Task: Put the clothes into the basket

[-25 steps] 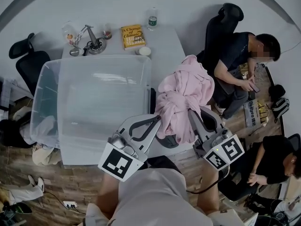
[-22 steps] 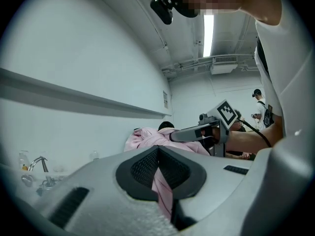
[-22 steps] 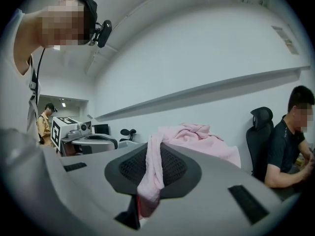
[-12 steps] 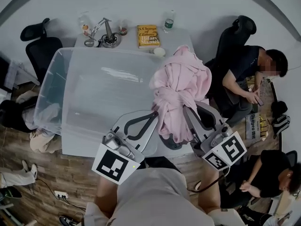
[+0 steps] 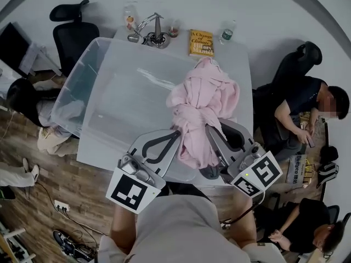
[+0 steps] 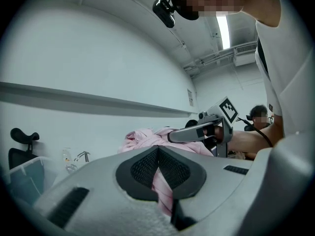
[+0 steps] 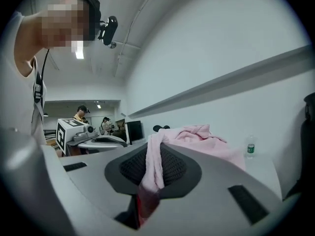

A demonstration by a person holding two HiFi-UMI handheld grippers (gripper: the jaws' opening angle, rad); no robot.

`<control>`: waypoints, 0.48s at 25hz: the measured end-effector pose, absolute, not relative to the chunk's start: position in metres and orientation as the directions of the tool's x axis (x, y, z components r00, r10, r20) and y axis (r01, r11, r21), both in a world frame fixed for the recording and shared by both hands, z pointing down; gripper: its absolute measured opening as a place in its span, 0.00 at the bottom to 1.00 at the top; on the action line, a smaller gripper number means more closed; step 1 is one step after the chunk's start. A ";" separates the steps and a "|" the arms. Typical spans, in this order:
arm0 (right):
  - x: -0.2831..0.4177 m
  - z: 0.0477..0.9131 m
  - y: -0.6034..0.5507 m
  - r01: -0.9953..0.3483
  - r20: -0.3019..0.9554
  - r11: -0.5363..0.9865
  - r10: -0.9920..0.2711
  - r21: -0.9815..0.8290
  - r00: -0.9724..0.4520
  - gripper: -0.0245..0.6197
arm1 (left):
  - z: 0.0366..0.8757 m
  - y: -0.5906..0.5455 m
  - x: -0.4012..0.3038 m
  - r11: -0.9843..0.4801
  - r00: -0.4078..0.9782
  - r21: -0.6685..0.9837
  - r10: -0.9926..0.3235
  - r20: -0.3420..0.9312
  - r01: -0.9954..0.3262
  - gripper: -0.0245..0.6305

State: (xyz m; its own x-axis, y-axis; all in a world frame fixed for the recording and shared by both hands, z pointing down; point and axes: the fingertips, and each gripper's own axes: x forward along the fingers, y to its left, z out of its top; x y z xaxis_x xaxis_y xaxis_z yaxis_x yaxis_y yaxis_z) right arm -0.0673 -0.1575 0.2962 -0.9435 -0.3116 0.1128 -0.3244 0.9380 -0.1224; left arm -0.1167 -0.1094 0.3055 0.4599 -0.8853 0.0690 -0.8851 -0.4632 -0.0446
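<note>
Pink garment (image 5: 204,107): a bundle of soft, limp cloth, held up in the air above the white table (image 5: 241,70) at the right-hand side of the clear basket (image 5: 88,86). Most of its bulk rises away from the person and a loose end hangs down between the two grippers.

The left gripper (image 5: 176,135) has its jaws closed on a thin fold of the pink fabric. The right gripper (image 5: 210,131) is likewise clamped on a fold, which shows as a strip pinched between its pads (image 7: 170,168).

Handling, as judged: the cloth is light and not fragile. It has no stiffness, so it will sag and trail from wherever it is pinched. A fold gathered thick holds better than a single thin edge, which may slip out. Two holds set well apart, as here, keep the bundle from dragging on the basket's rim.

Change over the last second: the garment and both grippers have travelled leftward toward the basket. The cloth now overlaps the basket's right-hand part in the head view, where before it hung beside that edge. Both grips are unchanged.
</note>
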 end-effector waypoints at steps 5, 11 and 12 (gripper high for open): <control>-0.101 0.322 -0.156 -0.260 0.180 0.957 -0.236 -0.126 -0.955 0.11 | 0.319 -0.105 -0.141 -0.400 0.396 -0.022 -0.913 0.099 -0.916 0.05; -0.123 0.366 -0.153 -0.220 0.286 0.964 -0.170 -0.150 -0.943 0.11 | 0.348 -0.099 -0.159 -0.340 0.338 0.012 -0.929 0.151 -0.940 0.05; -0.125 0.373 -0.151 -0.217 0.303 0.965 -0.164 -0.148 -0.939 0.11 | 0.353 -0.097 -0.160 -0.333 0.333 0.023 -0.930 0.157 -0.943 0.05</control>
